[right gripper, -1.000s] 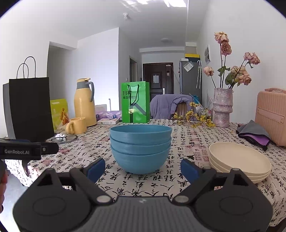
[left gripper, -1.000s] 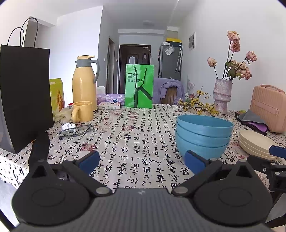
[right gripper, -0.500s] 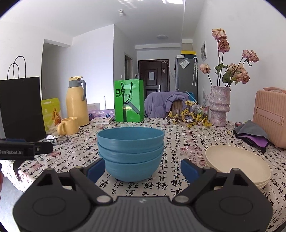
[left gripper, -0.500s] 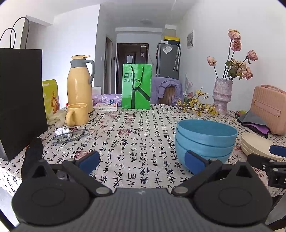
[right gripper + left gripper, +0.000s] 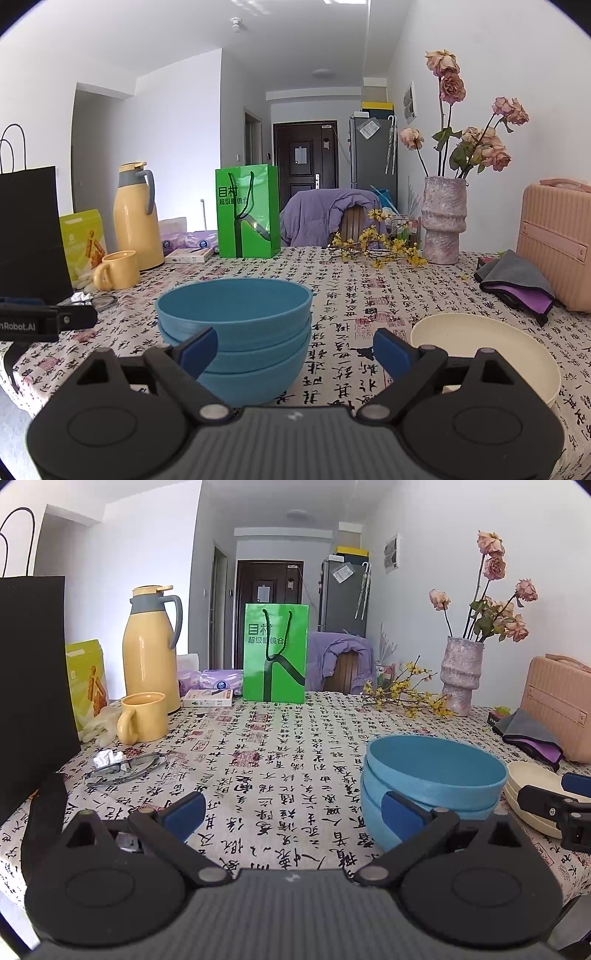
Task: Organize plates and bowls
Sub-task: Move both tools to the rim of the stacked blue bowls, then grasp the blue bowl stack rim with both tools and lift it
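A stack of three blue bowls (image 5: 432,775) (image 5: 236,314) stands on the patterned tablecloth near the table's front edge. Right of it lies a stack of cream plates (image 5: 524,779) (image 5: 484,347). My left gripper (image 5: 293,810) is open, with only tablecloth between its fingers; its right finger overlaps the bowls' left side in the picture. My right gripper (image 5: 295,350) is open too. The bowls show behind its left finger and the plates behind its right one, with no pad pressing on anything. Each gripper shows at the edge of the other's view.
A black paper bag (image 5: 33,686), a yellow thermos (image 5: 149,653), a yellow mug (image 5: 144,716) and glasses (image 5: 125,768) stand at the left. A green bag (image 5: 275,653) is at the back. At the right are a vase of flowers (image 5: 443,221), a folded cloth (image 5: 517,280) and a pink case (image 5: 557,243).
Both grippers have moved forward toward the table. The bowls and plates look larger and closer, and in the right wrist view the bowls have slid to the left. Both grippers stay open.
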Action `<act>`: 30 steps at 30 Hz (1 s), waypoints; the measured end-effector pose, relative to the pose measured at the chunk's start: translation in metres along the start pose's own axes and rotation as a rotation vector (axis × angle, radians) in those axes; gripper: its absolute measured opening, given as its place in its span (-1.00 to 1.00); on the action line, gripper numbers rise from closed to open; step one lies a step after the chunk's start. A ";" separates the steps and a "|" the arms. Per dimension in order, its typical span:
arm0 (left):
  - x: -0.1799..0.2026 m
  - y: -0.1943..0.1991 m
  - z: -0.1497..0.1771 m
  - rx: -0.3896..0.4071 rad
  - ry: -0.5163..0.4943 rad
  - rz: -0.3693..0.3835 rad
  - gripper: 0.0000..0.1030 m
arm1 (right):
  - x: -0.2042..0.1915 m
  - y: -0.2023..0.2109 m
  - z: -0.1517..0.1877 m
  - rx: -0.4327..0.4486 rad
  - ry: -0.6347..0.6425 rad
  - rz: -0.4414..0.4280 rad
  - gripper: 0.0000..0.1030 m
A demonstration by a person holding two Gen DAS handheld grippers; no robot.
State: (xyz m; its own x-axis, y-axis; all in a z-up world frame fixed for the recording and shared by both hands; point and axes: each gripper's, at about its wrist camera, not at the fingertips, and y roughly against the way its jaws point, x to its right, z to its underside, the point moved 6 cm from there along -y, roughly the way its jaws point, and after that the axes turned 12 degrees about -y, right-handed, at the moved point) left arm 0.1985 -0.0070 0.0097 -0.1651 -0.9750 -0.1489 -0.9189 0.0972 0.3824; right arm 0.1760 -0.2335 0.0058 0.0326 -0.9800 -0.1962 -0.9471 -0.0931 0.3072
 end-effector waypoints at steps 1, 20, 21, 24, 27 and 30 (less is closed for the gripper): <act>0.001 -0.003 -0.002 -0.001 -0.001 0.006 1.00 | 0.001 -0.003 -0.002 0.000 0.000 0.001 0.77; 0.030 -0.084 -0.038 -0.149 0.026 0.188 1.00 | 0.003 -0.073 -0.037 -0.107 0.002 -0.049 0.77; 0.031 -0.089 -0.037 -0.163 0.032 0.196 1.00 | 0.004 -0.078 -0.038 -0.122 0.002 -0.051 0.77; 0.033 -0.102 -0.033 -0.212 0.043 0.219 1.00 | 0.004 -0.092 -0.036 -0.175 0.006 -0.061 0.77; 0.033 -0.113 -0.028 -0.256 0.054 0.227 1.00 | 0.008 -0.107 -0.033 -0.251 -0.036 -0.078 0.77; 0.034 -0.124 -0.024 -0.300 0.070 0.238 0.99 | 0.015 -0.121 -0.026 -0.327 -0.098 -0.083 0.77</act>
State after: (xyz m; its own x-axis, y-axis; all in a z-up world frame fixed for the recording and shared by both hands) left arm 0.3151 -0.0569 -0.0210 -0.3272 -0.9443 0.0346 -0.7102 0.2699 0.6502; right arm 0.2998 -0.2418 -0.0105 0.0594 -0.9465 -0.3171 -0.7898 -0.2388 0.5650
